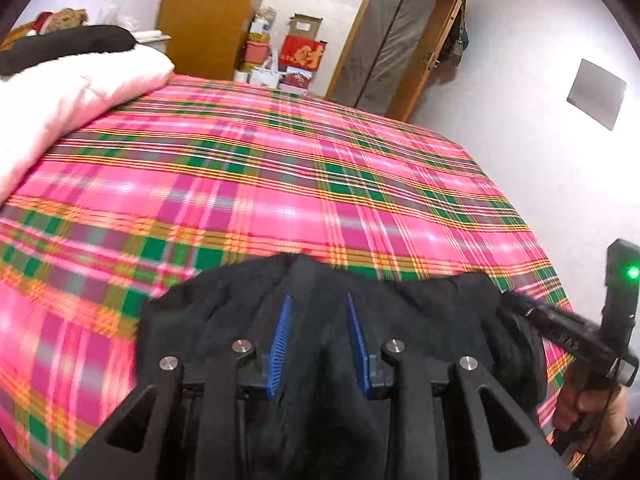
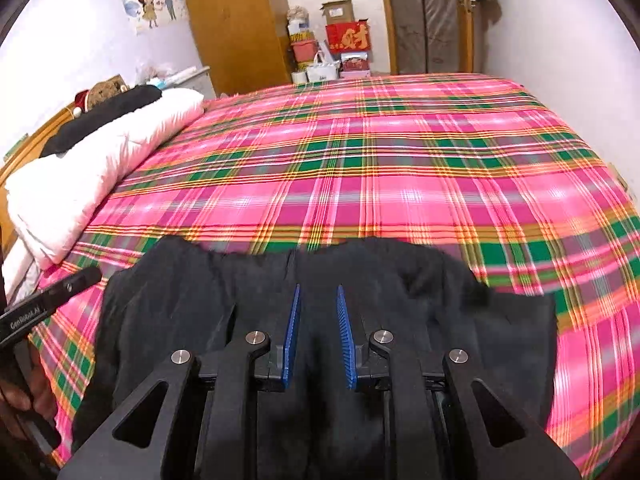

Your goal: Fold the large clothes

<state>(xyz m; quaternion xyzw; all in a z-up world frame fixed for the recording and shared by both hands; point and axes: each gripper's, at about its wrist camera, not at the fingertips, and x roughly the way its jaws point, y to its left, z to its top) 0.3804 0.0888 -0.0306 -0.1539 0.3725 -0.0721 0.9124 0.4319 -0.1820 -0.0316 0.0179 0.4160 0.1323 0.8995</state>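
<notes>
Plaid bed bare; quilt perhaps bordering garment.

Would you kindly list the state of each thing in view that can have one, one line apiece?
Black garment: bunched, lifted at the bed's near edge, held by both grippers.
Left gripper: shut on the black garment.
Right gripper: shut on the black garment.
Plaid bedsheet: spread flat.
White quilt: folded, at the headboard end.
Wooden door: ajar.
</notes>
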